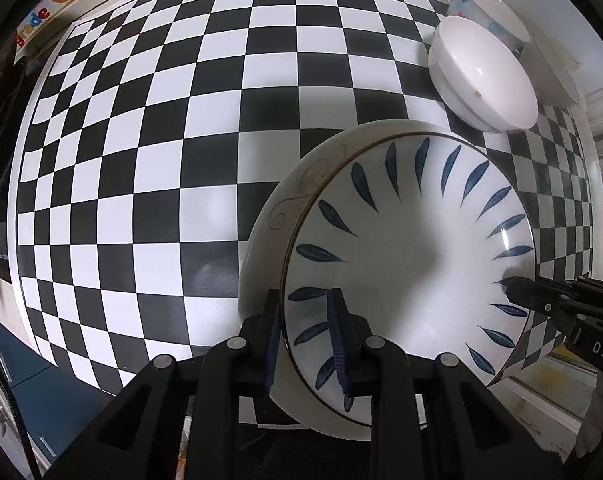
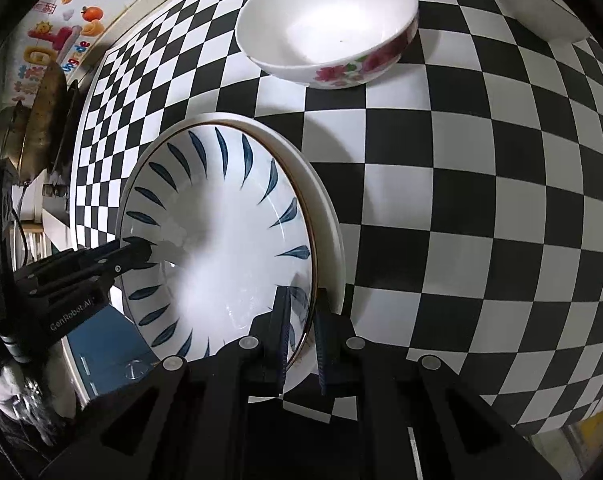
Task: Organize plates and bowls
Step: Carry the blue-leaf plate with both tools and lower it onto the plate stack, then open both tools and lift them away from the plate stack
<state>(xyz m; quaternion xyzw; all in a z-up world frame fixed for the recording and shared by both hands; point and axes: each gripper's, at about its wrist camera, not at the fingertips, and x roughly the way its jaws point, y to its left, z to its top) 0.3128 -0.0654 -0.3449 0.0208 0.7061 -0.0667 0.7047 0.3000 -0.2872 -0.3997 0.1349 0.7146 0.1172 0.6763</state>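
The left gripper (image 1: pixel 304 332) and the right gripper (image 2: pixel 303 332) are facing each other from opposite sides. Each one's jaws are sitting narrowly apart, straddling a rim.

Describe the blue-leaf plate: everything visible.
The blue-leaf plate looks like glossy white ceramic, with dark blue leaf strokes radiating round its inner wall and a thin dark rim. It sits stacked on a larger cream plate on the checkered tabletop. The left hand-held gripper and right hand-held gripper each straddle its rim on opposite sides.
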